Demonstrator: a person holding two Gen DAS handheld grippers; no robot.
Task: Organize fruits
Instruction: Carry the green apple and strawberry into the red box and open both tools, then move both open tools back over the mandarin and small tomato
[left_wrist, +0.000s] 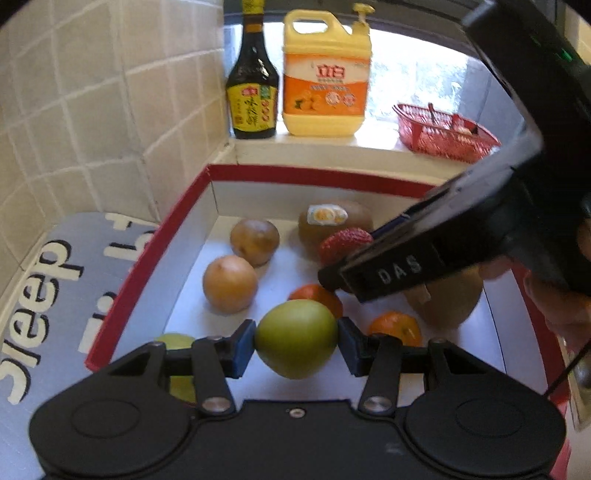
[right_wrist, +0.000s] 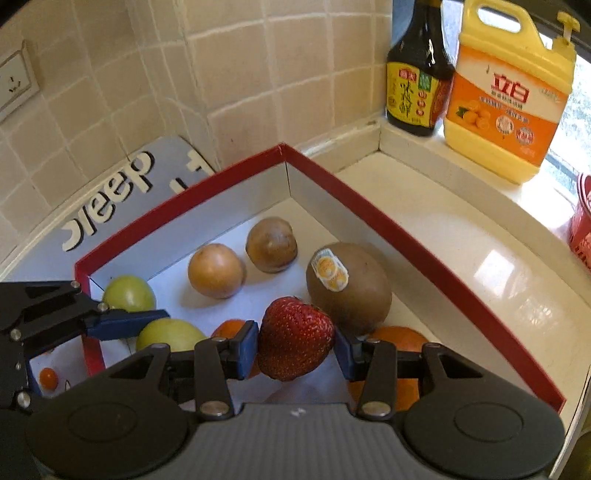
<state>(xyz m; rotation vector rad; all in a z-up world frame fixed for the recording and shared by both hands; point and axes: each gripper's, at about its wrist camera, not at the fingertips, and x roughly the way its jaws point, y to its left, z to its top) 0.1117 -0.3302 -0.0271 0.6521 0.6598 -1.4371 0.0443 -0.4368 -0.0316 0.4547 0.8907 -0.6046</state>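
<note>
My left gripper (left_wrist: 295, 341) is shut on a green round fruit (left_wrist: 295, 338), held low over the white floor of a red-rimmed box (left_wrist: 295, 172). My right gripper (right_wrist: 295, 350) is shut on a red strawberry (right_wrist: 293, 338) inside the same box (right_wrist: 406, 236). In the left wrist view the right gripper (left_wrist: 352, 253) reaches in from the right with the strawberry (left_wrist: 345, 242). In the box lie two brownish round fruits (right_wrist: 216, 269) (right_wrist: 271, 243), a kiwi with a sticker (right_wrist: 349, 286), oranges (right_wrist: 399, 338), and a second green fruit (right_wrist: 129, 293).
A soy sauce bottle (left_wrist: 253, 92) and a yellow detergent jug (left_wrist: 325, 74) stand on the sill behind the box. A red mesh basket (left_wrist: 447, 134) sits to the right. A blue mat with white letters (left_wrist: 55, 277) lies left of the box, against the tiled wall.
</note>
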